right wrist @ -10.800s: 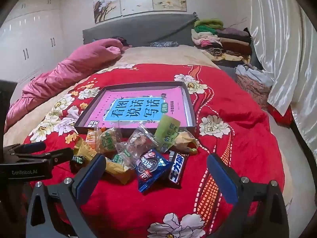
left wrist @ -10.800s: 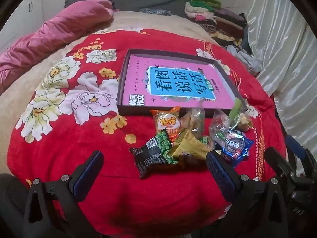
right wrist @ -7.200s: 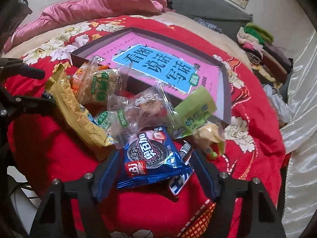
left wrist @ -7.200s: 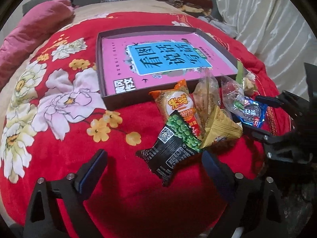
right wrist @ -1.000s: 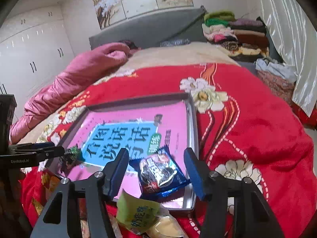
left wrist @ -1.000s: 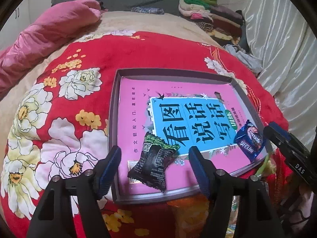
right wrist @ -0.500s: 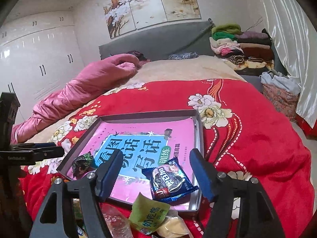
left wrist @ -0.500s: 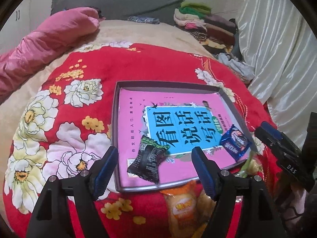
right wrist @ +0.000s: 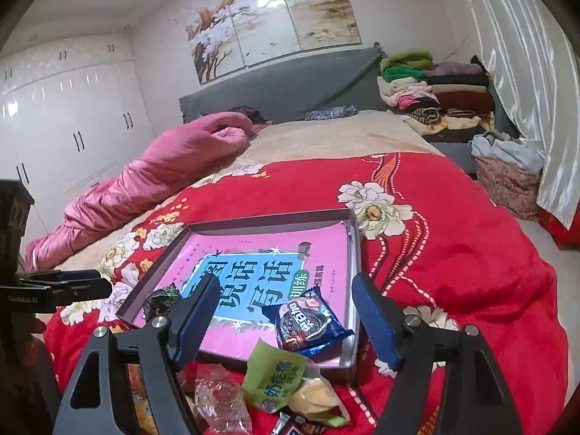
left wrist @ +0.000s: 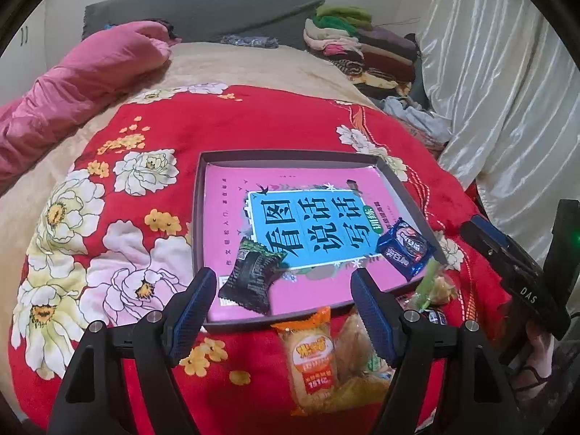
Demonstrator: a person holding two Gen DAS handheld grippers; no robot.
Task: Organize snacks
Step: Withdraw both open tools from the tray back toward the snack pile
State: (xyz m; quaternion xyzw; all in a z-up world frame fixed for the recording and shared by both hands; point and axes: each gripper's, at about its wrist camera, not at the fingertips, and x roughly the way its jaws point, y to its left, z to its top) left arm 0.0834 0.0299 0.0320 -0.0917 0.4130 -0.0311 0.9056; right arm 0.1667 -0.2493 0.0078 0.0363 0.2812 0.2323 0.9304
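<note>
Snacks are seen partly sorted: a black packet (left wrist: 253,275) and a blue cookie packet (right wrist: 308,322) lie in the shallow box (left wrist: 290,156) on the bed, the rest (left wrist: 313,355) heaped just before it. The left hand-held gripper (left wrist: 284,311) is held spread and empty, while the right hand-held gripper (right wrist: 286,317) is opening, nothing pinched.

Two snack packets (left wrist: 253,275) (left wrist: 405,247) in one tray (left wrist: 290,155)

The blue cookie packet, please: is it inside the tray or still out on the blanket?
Inside: the blue cookie packet lies flat on the tray's pink liner, near its right wall.
</note>
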